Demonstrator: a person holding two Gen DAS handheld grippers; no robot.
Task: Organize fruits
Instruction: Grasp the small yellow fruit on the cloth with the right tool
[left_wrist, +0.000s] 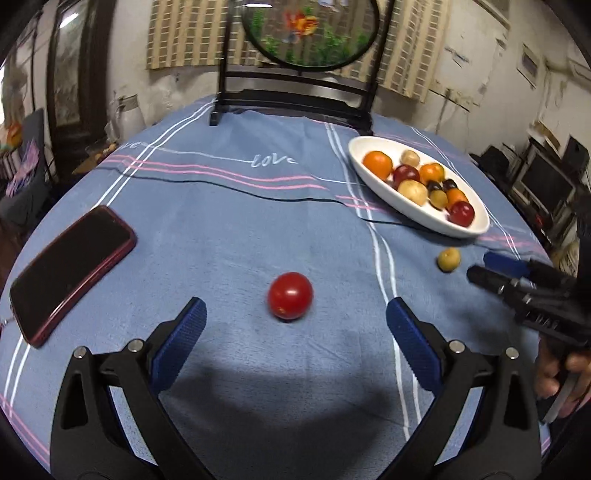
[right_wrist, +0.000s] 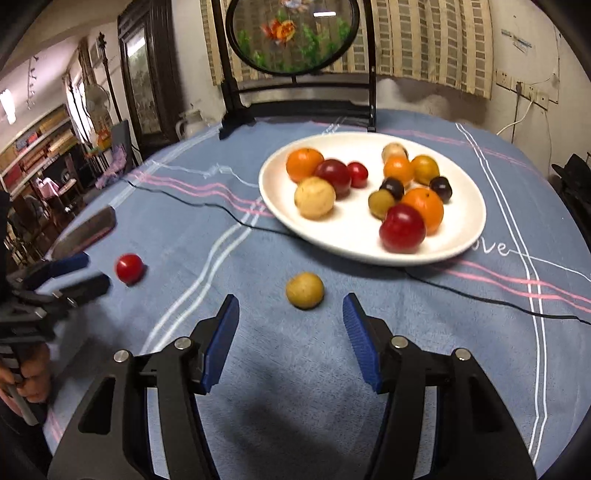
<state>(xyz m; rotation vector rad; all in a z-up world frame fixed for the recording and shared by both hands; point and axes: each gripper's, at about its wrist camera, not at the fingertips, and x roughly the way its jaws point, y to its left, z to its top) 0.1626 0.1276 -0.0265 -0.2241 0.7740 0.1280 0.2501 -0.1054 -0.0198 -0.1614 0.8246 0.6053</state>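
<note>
While both hands hovered low over the counter (left_wrist: 258, 229), the job looked to be at the pick-up stage, with two fruits not yet gathered in. The left gripper (left_wrist: 295, 314) had its fingers spread wide and empty, the red tomato (left_wrist: 290, 295) lying on the cloth just ahead of them at twelve o'clock. The right gripper (right_wrist: 291, 314) had its fingers parted less far, also holding nothing, and the small yellow fruit (right_wrist: 304, 290) sat just beyond their tips. From that fruit the white plate (right_wrist: 351, 236) lay near, at about one o'clock, already carrying oranges, red and dark plums and pale yellow fruits. I judged the next move called for each pair of fingers to ease forward around its fruit and close gently, since both were round and could roll. A blue striped tablecloth (left_wrist: 221, 184) covered the counter, a thin black cable (left_wrist: 229, 188) trailed across it, and a dark phone (left_wrist: 72, 269) lay at the tomato's nine o'clock. Behind stood a round goldfish panel (right_wrist: 291, 33) in a black stand, against a scuffed wall.
</note>
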